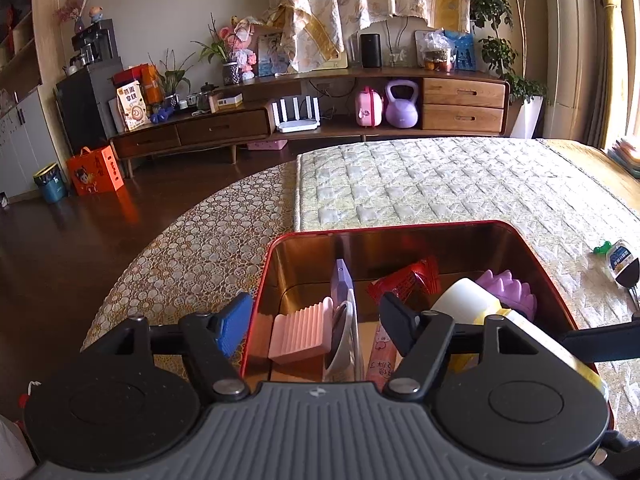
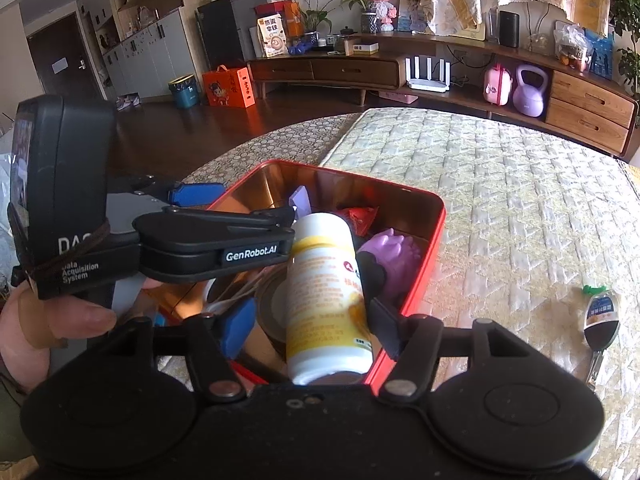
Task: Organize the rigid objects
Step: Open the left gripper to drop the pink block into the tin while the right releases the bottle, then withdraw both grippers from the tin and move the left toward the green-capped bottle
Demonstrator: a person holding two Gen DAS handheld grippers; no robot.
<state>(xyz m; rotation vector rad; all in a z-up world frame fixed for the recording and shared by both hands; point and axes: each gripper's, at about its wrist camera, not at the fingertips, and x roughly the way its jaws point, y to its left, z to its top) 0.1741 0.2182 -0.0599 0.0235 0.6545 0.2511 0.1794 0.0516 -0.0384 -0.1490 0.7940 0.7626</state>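
A: Item one, red tin [image 1: 276, 280] on the quilted worktop [image 1: 460, 184]?
B: Holds white bottle [image 2: 324, 300] lying tilted, purple toy [image 2: 394, 256], red packet [image 2: 360, 216], pink ribbed block [image 1: 300, 334], lilac card [image 1: 342, 284]

A: Left hand-held gripper [image 1: 316, 320]?
B: Jaws apart, straddling the tin's left wall, gripping nothing

A: Right hand-held gripper [image 2: 312, 328]?
B: Jaws parted round the bottle, pads clear of it

A: Outside the tin?
B: Key [image 2: 600, 320], well apart on the quilt

tin [image 1: 532, 240]: red, gold inside | bottle [image 2: 326, 296]: white, yellow label | ridged holder [image 1: 300, 334]: pink
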